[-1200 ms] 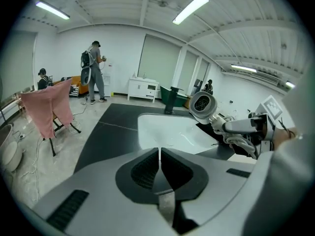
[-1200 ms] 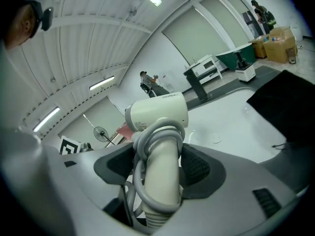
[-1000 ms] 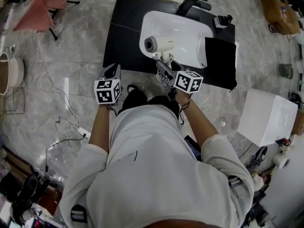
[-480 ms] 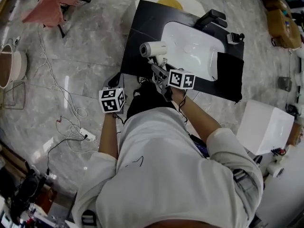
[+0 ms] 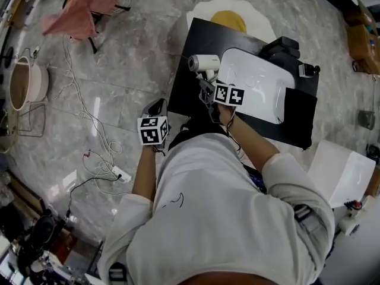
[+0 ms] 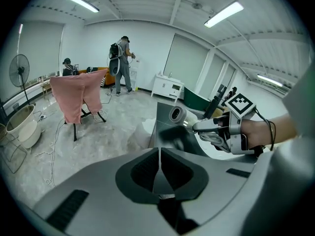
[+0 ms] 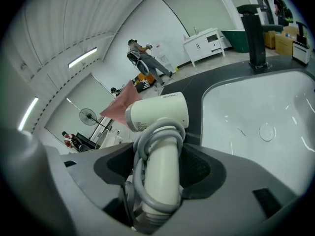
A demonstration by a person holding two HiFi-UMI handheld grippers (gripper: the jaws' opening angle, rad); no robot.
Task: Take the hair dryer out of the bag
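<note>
White and cord-wrapped, the hair dryer [image 5: 203, 63] sits handle-first in the clenched right claw [image 5: 209, 86] over the black surface [image 5: 195, 38] left of the sink [image 5: 261, 88], barrel pointing left; the left claw [image 5: 155, 107] hangs clenched, empty, nearer.

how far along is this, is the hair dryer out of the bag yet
Done: the hair dryer is out, well apart from the black bag lying at the counter's other end. In hand: the right gripper clamps its handle, cord wound round it, by the sink. Left: probably setting it down and letting go; the left gripper is shut and empty.
</note>
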